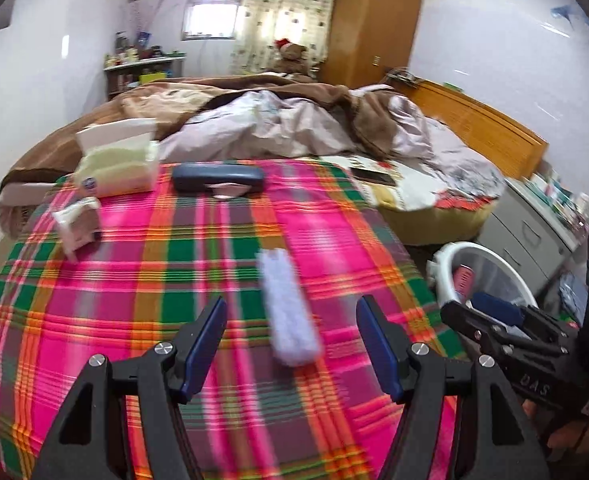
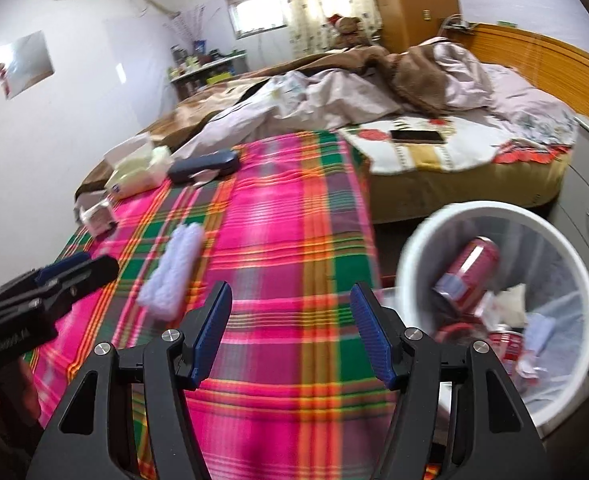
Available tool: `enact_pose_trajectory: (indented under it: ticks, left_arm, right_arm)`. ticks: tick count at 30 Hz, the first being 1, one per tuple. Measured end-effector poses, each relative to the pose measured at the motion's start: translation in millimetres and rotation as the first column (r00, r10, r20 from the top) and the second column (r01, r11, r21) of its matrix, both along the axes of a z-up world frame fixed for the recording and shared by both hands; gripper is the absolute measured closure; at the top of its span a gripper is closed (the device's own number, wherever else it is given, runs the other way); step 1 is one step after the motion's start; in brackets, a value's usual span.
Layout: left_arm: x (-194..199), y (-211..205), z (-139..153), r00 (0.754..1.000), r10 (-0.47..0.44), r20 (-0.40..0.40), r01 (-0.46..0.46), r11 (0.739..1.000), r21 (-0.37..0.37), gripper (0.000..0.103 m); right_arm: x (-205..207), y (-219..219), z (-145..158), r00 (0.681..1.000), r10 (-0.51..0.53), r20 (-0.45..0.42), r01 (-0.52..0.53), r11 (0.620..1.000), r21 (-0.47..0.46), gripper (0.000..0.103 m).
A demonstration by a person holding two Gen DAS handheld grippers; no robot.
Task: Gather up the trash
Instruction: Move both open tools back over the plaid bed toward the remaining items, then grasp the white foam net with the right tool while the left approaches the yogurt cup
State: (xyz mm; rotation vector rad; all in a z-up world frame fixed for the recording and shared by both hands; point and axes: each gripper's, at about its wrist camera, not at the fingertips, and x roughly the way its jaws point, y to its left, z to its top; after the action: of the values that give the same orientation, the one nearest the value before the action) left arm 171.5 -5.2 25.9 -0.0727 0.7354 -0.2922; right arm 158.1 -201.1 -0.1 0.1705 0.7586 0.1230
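Note:
A pale fluffy strip (image 1: 290, 308) lies on the pink plaid cloth (image 1: 134, 288), just ahead of my open, empty left gripper (image 1: 292, 320). It also shows in the right wrist view (image 2: 172, 270). A small crumpled packet (image 1: 78, 224) lies at the cloth's far left. The white trash bin (image 2: 414, 248) stands to the right of the cloth and holds a red can (image 2: 472, 270) and scraps. My right gripper (image 2: 290, 304) is open and empty above the cloth's right side, next to the bin; it also shows in the left wrist view (image 1: 490, 316).
A tissue pack (image 1: 114, 168) and a dark blue case (image 1: 218, 178) lie at the cloth's far edge. Beyond is a bed with rumpled blankets (image 1: 294, 120) and a phone (image 2: 416, 136). A grey drawer cabinet (image 1: 534, 232) stands right of the bin.

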Motion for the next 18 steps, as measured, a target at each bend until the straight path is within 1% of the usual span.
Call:
enact_pose_trajectory:
  ticks: [7, 14, 18]
  left_arm:
    - [14, 58, -3, 0.993, 0.116, 0.003, -0.116, 0.993, 0.005, 0.034]
    - [31, 100, -11, 0.982, 0.191, -0.009, -0.191, 0.982, 0.017, 0.034]
    - [42, 124, -17, 0.976, 0.218, -0.021, -0.217, 0.976, 0.031, 0.034]
  right_arm:
    - [17, 38, -6, 0.996, 0.079, -0.03, -0.079, 0.997, 0.002, 0.04]
    - [35, 65, -11, 0.991, 0.116, -0.063, -0.116, 0.993, -0.006, 0.04]
    - [43, 82, -16, 0.986, 0.148, -0.077, -0.148, 0.989, 0.0, 0.04]
